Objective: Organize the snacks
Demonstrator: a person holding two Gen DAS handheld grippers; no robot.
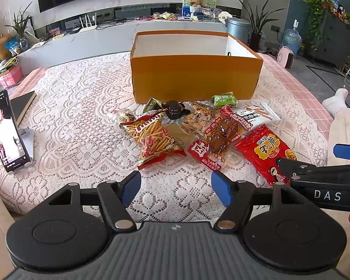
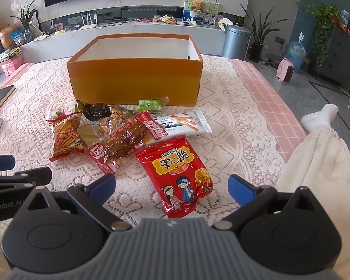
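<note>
An open orange box (image 1: 196, 77) (image 2: 133, 81) stands on the lace-covered table, white and bare inside as far as I can see. In front of it lies a heap of snacks: a fries bag (image 1: 151, 137) (image 2: 65, 137), a brown meat packet (image 1: 219, 135) (image 2: 121, 144), a long white packet (image 1: 256, 114) (image 2: 182, 123), a green packet (image 1: 224, 99) (image 2: 151, 103) and a red cartoon bag (image 1: 266, 149) (image 2: 179, 175). My left gripper (image 1: 176, 186) hovers open just short of the fries bag, holding nothing. My right gripper (image 2: 171, 186) stands open above the near end of the red bag, its pads off it.
A phone on a stand (image 1: 5, 130) and a dark notebook (image 1: 23, 103) sit at the table's left. A person's leg in a white sock (image 2: 319, 119) lies past the right edge. Behind the box are a TV bench and a metal bin (image 2: 235, 42).
</note>
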